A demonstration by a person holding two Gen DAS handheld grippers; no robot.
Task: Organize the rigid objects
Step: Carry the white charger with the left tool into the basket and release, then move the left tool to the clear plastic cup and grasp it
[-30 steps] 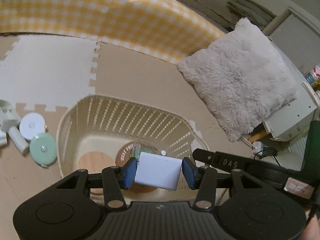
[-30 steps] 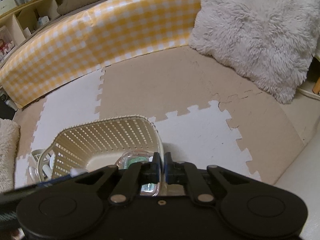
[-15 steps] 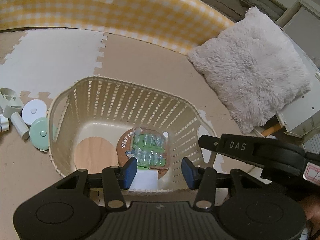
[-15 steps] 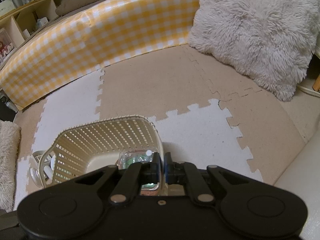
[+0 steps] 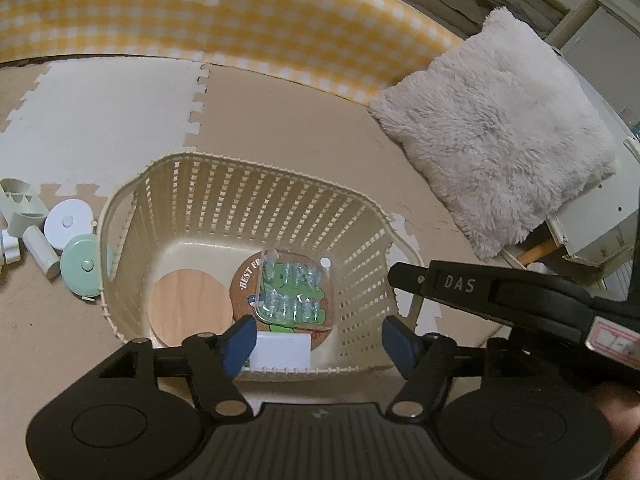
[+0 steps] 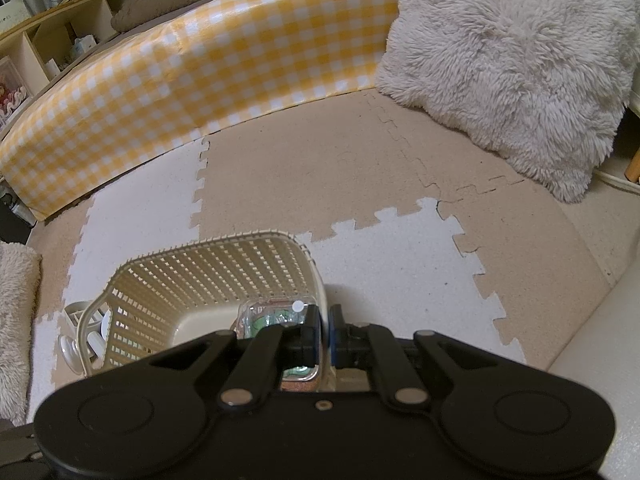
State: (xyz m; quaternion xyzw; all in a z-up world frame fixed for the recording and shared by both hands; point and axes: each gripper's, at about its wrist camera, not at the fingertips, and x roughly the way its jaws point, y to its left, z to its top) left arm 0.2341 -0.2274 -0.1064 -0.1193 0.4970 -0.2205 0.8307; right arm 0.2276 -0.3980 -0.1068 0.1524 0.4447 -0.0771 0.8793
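Observation:
A cream slotted basket (image 5: 256, 164) sits on the foam floor mats. On its floor lie a wooden disc (image 5: 190, 304), a printed cork coaster (image 5: 246, 280), a clear box of blue-green pieces (image 5: 296, 292) and a white box (image 5: 282, 350) against the near wall. My left gripper (image 5: 318, 344) hovers over the near rim. Its jaws are opening, and the white box lies loose below them. My right gripper (image 6: 325, 336) is shut on the basket's (image 6: 208, 248) right rim. It also shows in the left wrist view as a black gripper (image 5: 396, 276).
Left of the basket lie a green round case (image 5: 80, 266), a white round case (image 5: 68, 218), a white cylinder (image 5: 40, 246) and a grey-green holder (image 5: 20, 208). A fluffy pillow (image 5: 492, 128) and a yellow checked bumper (image 5: 240, 20) border the mats.
The left gripper held the white box a second ago. It let go, the box dropped into the basket, and the jaws spread wider. The right gripper kept still.

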